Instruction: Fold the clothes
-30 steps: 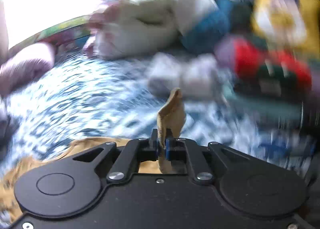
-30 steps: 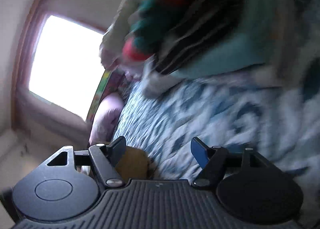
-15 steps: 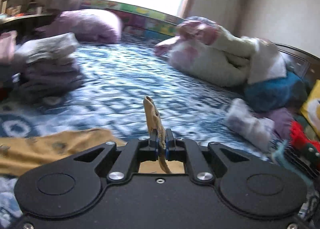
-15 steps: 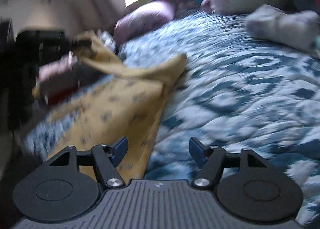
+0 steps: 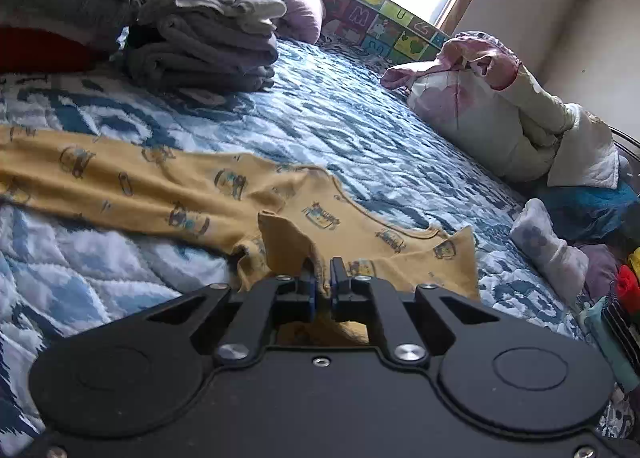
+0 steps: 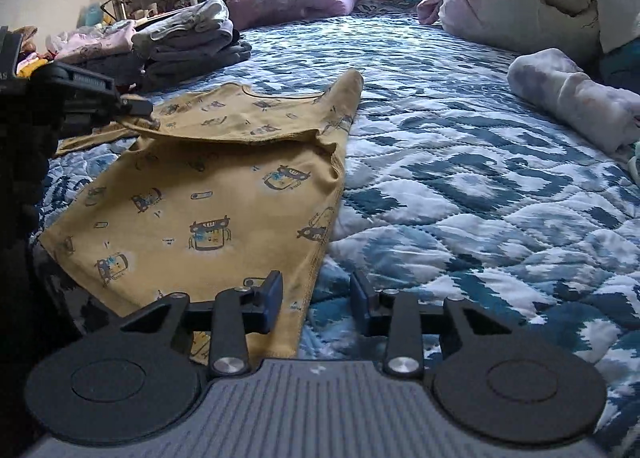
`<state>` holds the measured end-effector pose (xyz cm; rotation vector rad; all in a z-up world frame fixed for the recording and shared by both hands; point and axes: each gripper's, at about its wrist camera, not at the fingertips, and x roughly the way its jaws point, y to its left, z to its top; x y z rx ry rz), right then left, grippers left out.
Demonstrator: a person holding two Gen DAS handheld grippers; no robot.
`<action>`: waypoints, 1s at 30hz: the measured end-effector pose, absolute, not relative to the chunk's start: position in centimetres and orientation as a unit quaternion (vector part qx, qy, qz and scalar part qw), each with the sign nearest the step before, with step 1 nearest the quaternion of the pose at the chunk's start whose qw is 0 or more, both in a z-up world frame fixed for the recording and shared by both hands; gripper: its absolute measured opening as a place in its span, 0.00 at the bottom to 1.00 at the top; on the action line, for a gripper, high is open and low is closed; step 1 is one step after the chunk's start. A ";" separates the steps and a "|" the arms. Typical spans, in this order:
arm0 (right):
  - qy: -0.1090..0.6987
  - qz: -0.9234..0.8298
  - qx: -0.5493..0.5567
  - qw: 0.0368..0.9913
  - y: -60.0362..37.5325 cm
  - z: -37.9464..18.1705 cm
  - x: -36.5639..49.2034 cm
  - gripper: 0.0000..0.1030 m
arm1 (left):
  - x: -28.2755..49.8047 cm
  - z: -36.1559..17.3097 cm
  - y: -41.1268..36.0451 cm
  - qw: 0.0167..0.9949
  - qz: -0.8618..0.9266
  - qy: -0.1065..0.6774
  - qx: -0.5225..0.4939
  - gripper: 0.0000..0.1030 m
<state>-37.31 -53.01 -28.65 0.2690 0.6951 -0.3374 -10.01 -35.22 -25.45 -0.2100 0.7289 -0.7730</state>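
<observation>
Bed [image 5: 360,130] fills both of my views, its blue quilt carrying the yellow shirt [image 6: 192,194], spread flat and running out of frame at my left. Folded stacks [image 5: 200,42] sit beyond it. My left claw [image 5: 321,282] sits low over the quilt, pinched tight on a raised fold of shirt. My right claw [image 6: 316,298] hovers level at the shirt's near edge, jaws wide apart, gripping nothing; the hem beneath it is hidden.
</observation>
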 end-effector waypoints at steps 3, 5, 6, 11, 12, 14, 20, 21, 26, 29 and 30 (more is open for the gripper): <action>0.338 -0.165 0.133 0.917 -52.7 -28.5 -37.3 0.28 | -10.0 -24.9 -34.9 0.859 -0.376 0.331 -0.105 0.05; 0.337 -0.165 0.135 0.917 -52.6 -28.4 -37.2 0.11 | -10.3 -24.2 -34.7 0.859 -0.390 0.314 -0.107 0.05; 0.337 -0.165 0.137 0.917 -52.5 -28.3 -37.2 0.05 | -10.4 -23.8 -34.6 0.860 -0.396 0.305 -0.107 0.05; 0.329 -0.167 0.126 0.921 -51.6 -27.3 -36.9 0.04 | -10.9 -22.6 -35.1 0.858 -0.415 0.283 -0.109 0.05; 0.328 -0.168 0.121 0.922 -51.3 -27.0 -36.8 0.04 | -10.9 -22.3 -35.4 0.860 -0.416 0.277 -0.103 0.05; 0.325 -0.170 0.112 0.923 -50.8 -26.4 -36.6 0.04 | -10.8 -21.7 -35.6 0.865 -0.417 0.262 -0.094 0.05; 0.322 -0.168 0.099 0.926 -49.6 -25.0 -36.2 0.04 | -8.7 -20.2 -34.9 0.871 -0.416 0.236 -0.111 0.05; 0.323 -0.165 0.097 0.927 -49.4 -24.8 -35.9 0.04 | -8.2 -20.1 -34.8 0.871 -0.416 0.234 -0.113 0.05; 0.334 -0.137 0.076 0.929 -47.2 -24.3 -33.3 0.04 | -5.3 -21.0 -33.7 0.867 -0.412 0.246 -0.135 0.05; 0.351 -0.124 0.070 0.926 -46.0 -24.9 -31.5 0.04 | -4.1 -22.2 -32.6 0.864 -0.402 0.259 -0.155 0.05; 0.356 -0.120 0.069 0.924 -45.6 -25.1 -31.0 0.04 | -3.7 -22.4 -32.3 0.864 -0.399 0.261 -0.161 0.05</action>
